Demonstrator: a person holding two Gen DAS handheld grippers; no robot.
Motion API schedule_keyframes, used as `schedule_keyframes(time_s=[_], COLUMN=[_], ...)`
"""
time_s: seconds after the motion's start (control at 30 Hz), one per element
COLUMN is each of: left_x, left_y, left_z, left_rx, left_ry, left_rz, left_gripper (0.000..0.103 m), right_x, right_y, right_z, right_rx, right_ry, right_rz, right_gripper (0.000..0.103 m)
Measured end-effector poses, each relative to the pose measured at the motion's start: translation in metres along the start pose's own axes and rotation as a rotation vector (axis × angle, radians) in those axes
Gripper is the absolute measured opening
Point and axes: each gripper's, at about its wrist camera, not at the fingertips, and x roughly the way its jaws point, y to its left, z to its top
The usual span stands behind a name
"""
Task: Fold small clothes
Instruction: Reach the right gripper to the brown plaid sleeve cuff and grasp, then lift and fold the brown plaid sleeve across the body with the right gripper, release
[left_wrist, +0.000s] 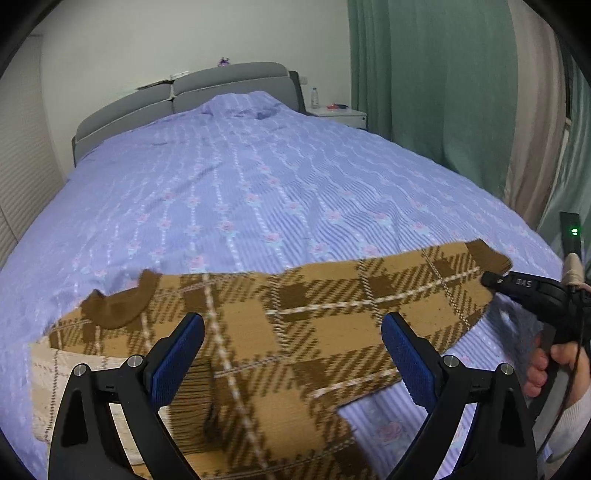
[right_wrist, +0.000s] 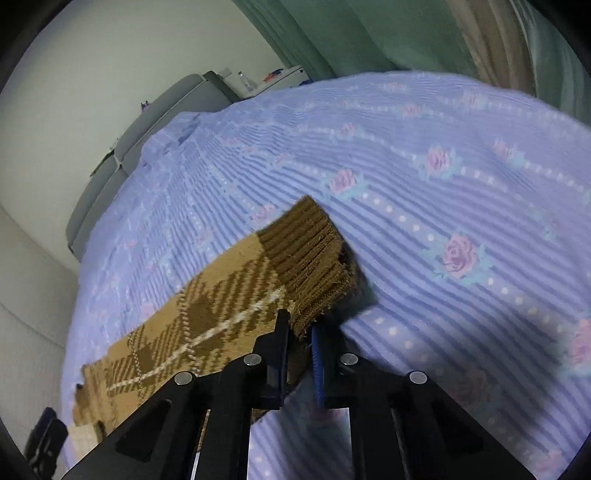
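A tan and brown plaid knit sweater (left_wrist: 280, 332) lies spread on the bed, its sleeves reaching left and right. My left gripper (left_wrist: 293, 325) is open above the sweater's middle, holding nothing. My right gripper (right_wrist: 301, 325) is shut on the sweater's dark brown ribbed cuff (right_wrist: 306, 258) and holds that sleeve end just above the bedspread. In the left wrist view the right gripper (left_wrist: 491, 282) shows at the far right, at the sleeve's end (left_wrist: 487, 254).
The lilac floral bedspread (left_wrist: 258, 184) covers the whole bed. A grey headboard (left_wrist: 177, 99) stands at the far end, a white nightstand (left_wrist: 340, 116) beside it. Green curtains (left_wrist: 443, 92) hang along the right side.
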Motion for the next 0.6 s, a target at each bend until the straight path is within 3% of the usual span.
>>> schedule_keyframes(time_s=[0.2,0.33,0.37,0.6], left_x=[-0.039,-0.072,-0.082,-0.125], left_y=[0.054,0.103,0.12,0.203], left_z=[0.004,0.004,0.003,-0.013], left_rx=[-0.049,-0.084,-0.104,-0.214], left_ry=[-0.051,-0.095,-0.106,-0.136], left_rz=[0.056,0.121,0.14,0.214], left_gripper=[0.098,0.098,0.098,0.098], right_x=[-0.06,-0.11,-0.11,-0.149], right_y=[0.069,0.157,0.157,0.265], right_z=[0.002,-0.011,-0.011,-0.05], right_rx=[-0.228,-0.475,-0.475,-0.714], right_ry=[-0.14,-0.245,-0.245,-0.304], right_rz=[-0.012,-0.007,-0.007,0.083], right_gripper=[0.011,0.011,0.011,0.011])
